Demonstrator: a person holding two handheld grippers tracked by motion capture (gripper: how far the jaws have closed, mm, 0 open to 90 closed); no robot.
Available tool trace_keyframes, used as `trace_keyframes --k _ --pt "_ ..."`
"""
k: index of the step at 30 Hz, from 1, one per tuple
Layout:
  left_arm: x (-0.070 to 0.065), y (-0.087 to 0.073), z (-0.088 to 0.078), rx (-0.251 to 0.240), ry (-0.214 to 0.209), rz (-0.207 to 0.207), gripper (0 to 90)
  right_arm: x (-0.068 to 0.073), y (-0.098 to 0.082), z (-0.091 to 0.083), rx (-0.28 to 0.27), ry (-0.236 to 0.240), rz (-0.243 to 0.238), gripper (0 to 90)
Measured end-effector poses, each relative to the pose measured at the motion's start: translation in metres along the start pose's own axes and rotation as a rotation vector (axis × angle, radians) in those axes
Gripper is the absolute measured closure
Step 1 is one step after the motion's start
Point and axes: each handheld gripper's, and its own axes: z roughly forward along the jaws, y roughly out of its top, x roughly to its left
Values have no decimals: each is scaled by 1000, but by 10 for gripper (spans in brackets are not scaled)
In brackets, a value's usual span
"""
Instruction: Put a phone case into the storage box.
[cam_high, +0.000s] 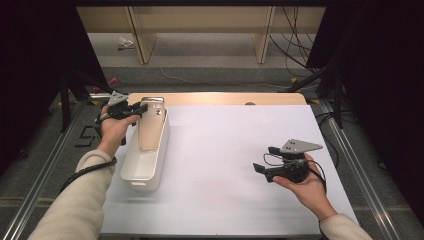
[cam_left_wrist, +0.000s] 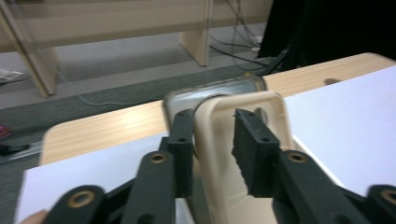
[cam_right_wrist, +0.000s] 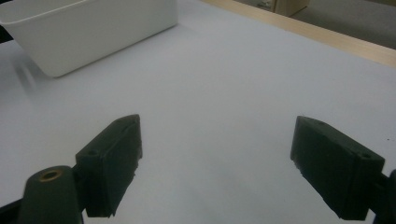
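At upper left of the high view, the left gripper (cam_high: 142, 107) has its fingers (cam_left_wrist: 183, 144) slightly apart around the beige tray's (cam_high: 150, 127) end, which leans in the white bin (cam_high: 145, 172). Release fully before withdrawing, so the tray settles. Right gripper (cam_high: 263, 159) waits, fingers spread, empty.

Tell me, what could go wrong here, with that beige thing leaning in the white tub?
1. The left gripper stands with its jaws around the beige tray's top edge, one pad off it. The tray may slide or tip down into the white bin.
2. The tray leans with its top above the bin's far rim, so it might topple out.
3. The right gripper, open and well away over the white sheet, probably could not catch it.
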Motion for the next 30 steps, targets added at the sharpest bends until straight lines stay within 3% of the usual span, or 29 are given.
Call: trace_keyframes --k 4,11,15,21,25,30 --pt "0 4 -2 14 53 38 601 0 0 0 0 0 1 173" --pt "-4 9 -10 5 61 48 560 0 0 0 -1 -1 2 173" --pt "-7 13 -18 -11 41 35 500 0 0 0 -2 -2 2 171" --pt "-17 15 -32 21 -25 35 348 0 0 0 -1 -3 3 169" --pt "-25 13 -41 42 -59 51 242 0 0 0 0 -4 3 169" --pt "-32 11 -53 54 -80 69 184 0 0 0 0 -4 4 169"
